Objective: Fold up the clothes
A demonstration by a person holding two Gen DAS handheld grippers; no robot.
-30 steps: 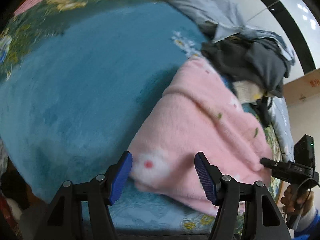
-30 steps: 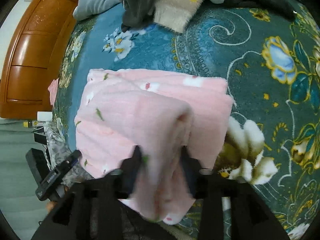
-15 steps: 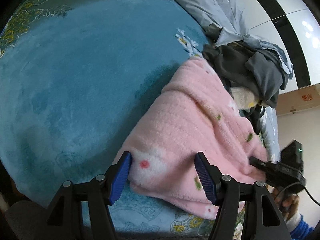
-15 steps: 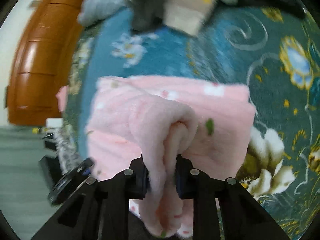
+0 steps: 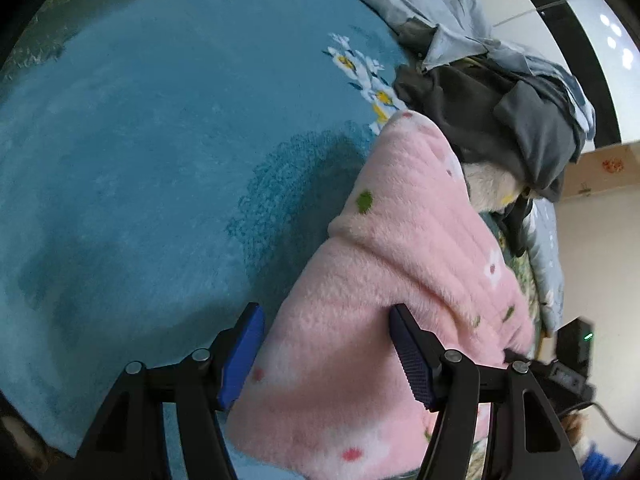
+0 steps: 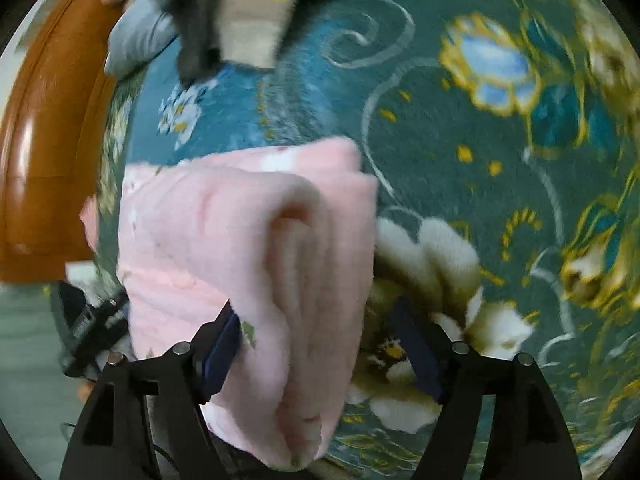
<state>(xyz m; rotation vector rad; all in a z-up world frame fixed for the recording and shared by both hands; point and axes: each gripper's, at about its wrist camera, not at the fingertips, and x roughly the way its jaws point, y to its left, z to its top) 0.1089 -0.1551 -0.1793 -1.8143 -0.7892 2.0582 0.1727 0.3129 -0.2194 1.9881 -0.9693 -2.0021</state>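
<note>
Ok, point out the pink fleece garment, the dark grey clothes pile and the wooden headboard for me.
pink fleece garment (image 5: 400, 280), left wrist view, on its ribbed upper face.
dark grey clothes pile (image 5: 492, 120), left wrist view, on the grey top layer.
wooden headboard (image 6: 44, 152), right wrist view, on its glossy curved panel.

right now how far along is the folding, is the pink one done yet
Partly. The pink fleece garment already lies doubled in layers on the blanket, so at least one fold looks made. In hand: both grippers' jaws stand open, the right gripper around a bunched fold, the left gripper around an edge. Left: the heap of dark and grey clothes looks unfolded.
</note>
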